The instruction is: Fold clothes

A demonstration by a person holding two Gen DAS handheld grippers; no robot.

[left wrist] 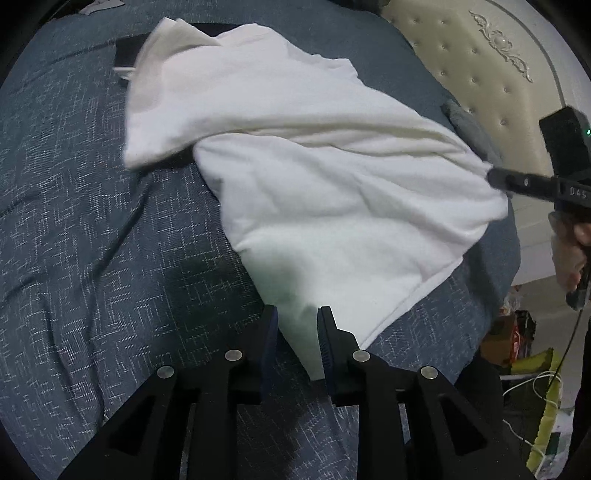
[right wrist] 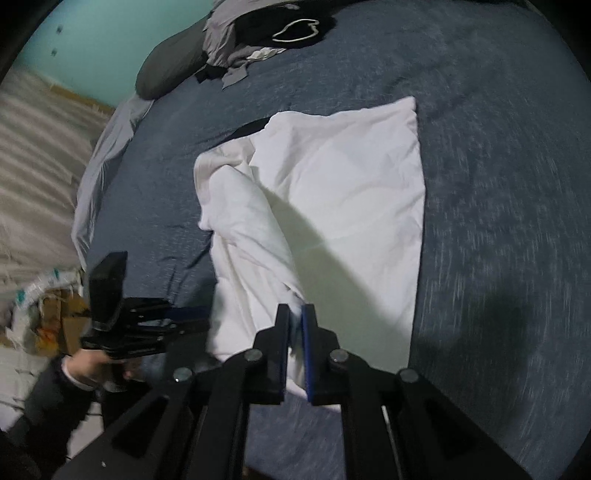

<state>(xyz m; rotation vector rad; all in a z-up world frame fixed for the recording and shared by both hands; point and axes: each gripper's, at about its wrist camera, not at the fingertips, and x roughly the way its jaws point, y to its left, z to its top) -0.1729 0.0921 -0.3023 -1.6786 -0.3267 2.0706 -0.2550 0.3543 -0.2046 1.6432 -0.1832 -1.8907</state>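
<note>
A white garment (left wrist: pixel 314 177) lies partly folded on a blue-grey bedspread (left wrist: pixel 92 240). My left gripper (left wrist: pixel 295 317) has a corner of the white cloth between its fingers, which stand a little apart. My right gripper (right wrist: pixel 295 314) is shut on a bunched edge of the same garment (right wrist: pixel 332 192) and lifts it off the bed. In the left wrist view the right gripper (left wrist: pixel 495 177) pinches the garment's far right edge. In the right wrist view the left gripper (right wrist: pixel 199 317) sits at the garment's near left corner.
A cream tufted headboard (left wrist: pixel 480 55) stands beyond the bed. A dark pillow (right wrist: pixel 166 70) and a pile of grey and black clothes (right wrist: pixel 266 33) lie at the far end. Boxes and cables (left wrist: pixel 517 350) sit on the floor beside the bed.
</note>
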